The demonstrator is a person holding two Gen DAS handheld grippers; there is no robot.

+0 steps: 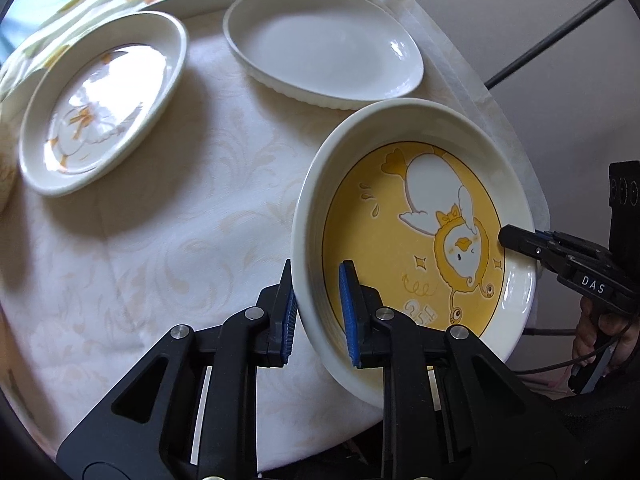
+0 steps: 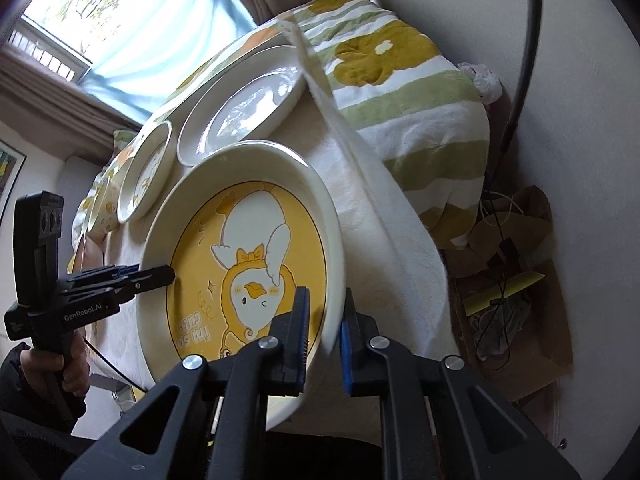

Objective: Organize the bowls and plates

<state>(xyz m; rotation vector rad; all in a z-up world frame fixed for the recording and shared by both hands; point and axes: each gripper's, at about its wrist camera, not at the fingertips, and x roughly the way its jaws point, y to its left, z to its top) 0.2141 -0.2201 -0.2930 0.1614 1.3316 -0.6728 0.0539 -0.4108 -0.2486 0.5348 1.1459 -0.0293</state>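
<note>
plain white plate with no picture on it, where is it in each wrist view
Left wrist view: the plain white plate lies top centre, beyond the yellow duck plate.
Right wrist view: it lies upper centre-left, just behind the yellow duck plate's far rim.
Shared landmark: the yellow duck plate, with the left gripper and the right gripper clamped on opposite rims.

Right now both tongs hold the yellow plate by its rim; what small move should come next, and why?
Probably lift it a little, level, with both hands together. The left tongs and right tongs pinch opposite rims of the yellow plate, which overhangs the table's edge. The white plate and duck plate lie beyond it.
</note>
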